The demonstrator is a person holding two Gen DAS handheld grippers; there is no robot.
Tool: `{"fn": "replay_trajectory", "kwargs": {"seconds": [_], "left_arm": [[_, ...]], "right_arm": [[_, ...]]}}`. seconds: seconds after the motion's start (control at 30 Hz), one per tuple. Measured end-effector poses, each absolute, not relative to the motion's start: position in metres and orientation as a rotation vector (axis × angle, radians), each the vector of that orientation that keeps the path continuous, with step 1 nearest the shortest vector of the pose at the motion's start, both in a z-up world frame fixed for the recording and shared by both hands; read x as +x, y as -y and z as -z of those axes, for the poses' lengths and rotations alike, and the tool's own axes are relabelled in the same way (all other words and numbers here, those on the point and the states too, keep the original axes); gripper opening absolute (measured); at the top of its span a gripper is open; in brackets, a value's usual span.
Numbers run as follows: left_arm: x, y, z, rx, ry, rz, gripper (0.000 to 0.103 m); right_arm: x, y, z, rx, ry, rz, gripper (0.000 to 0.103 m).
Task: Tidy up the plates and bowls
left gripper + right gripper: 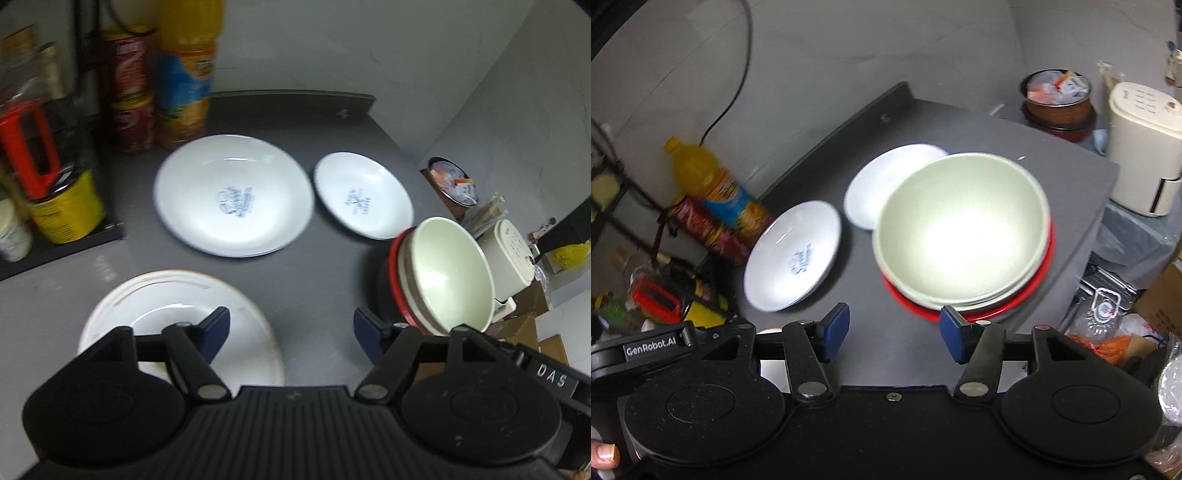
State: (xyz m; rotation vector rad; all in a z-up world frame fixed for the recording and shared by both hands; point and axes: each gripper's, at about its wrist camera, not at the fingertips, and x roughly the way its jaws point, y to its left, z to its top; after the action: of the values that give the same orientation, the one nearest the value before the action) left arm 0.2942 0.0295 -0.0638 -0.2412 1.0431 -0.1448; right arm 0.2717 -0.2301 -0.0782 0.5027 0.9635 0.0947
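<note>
On the dark grey table [325,266] lie a large white plate with a blue print [232,195] and a smaller one [364,195] to its right. A gold-rimmed white plate [177,325] lies near the front, under my open, empty left gripper [291,332]. A stack of cream bowls in a red bowl [447,273] stands at the right. In the right wrist view the bowl stack [964,236] is just ahead of my open, empty right gripper [894,328], with the large plate [794,258] and small plate [882,184] beyond.
An orange drink bottle [188,74], red snack cans [131,92] and a yellow tin [66,210] crowd the left back. A cream appliance [1145,147] and a brown bowl of packets [1058,96] stand off the table's right edge. A wall is behind.
</note>
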Motion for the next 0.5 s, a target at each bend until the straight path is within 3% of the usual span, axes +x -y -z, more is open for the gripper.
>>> {"fn": "replay_trajectory", "kwargs": {"seconds": [0.37,0.5], "left_arm": [[0.258,-0.088,0.061,-0.239,-1.035,0.061,0.077],[0.247,-0.102,0.059,-0.257,-1.034,0.037,0.077]], "right_arm": [[0.263,0.176,0.073,0.414,-0.981,-0.213,0.075],[0.26,0.161,0.069,0.37,-0.994,-0.248,0.076]]}}
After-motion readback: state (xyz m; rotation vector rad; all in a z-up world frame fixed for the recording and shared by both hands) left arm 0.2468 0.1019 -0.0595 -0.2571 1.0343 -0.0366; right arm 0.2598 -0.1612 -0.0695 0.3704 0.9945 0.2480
